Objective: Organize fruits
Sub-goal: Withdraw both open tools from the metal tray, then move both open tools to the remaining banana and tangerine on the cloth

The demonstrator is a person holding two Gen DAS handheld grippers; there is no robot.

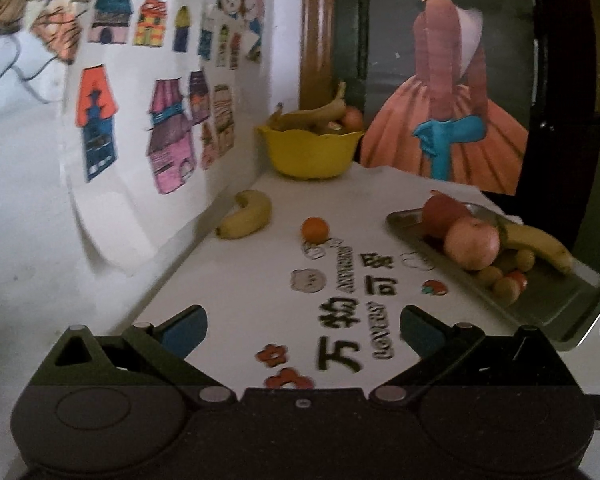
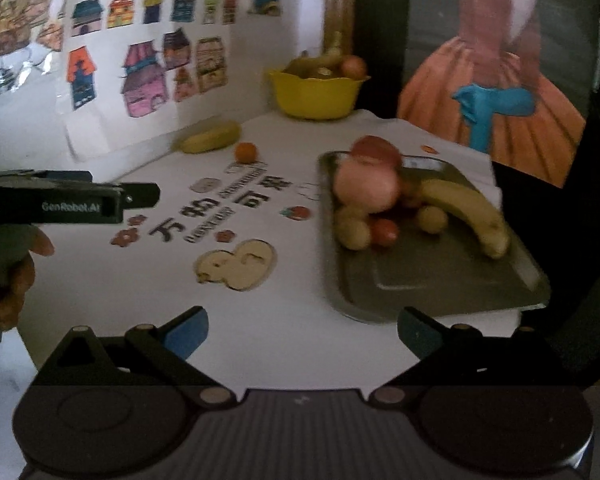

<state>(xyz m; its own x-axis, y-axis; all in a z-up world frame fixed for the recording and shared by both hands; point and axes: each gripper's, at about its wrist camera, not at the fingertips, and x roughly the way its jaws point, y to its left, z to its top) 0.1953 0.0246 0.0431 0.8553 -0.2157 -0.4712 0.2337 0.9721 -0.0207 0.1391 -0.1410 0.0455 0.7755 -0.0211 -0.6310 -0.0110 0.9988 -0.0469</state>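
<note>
A grey metal tray (image 1: 556,300) (image 2: 440,280) at the right holds two apples (image 1: 472,246) (image 2: 366,184), a banana (image 1: 540,244) (image 2: 468,212) and several small round fruits (image 2: 354,232). A loose banana (image 1: 246,216) (image 2: 212,138) and a small orange (image 1: 315,230) (image 2: 246,152) lie on the white table. A yellow bowl (image 1: 310,152) (image 2: 314,92) at the back holds bananas and a red fruit. My left gripper (image 1: 302,326) is open and empty above the table's near edge. My right gripper (image 2: 302,326) is open and empty, just short of the tray.
The white tablecloth (image 1: 240,300) bears printed characters and stickers. A wall with house drawings (image 1: 140,112) runs along the left. A framed picture of a woman in an orange dress (image 1: 452,80) stands behind. The left gripper's body and the hand (image 2: 60,200) show in the right wrist view.
</note>
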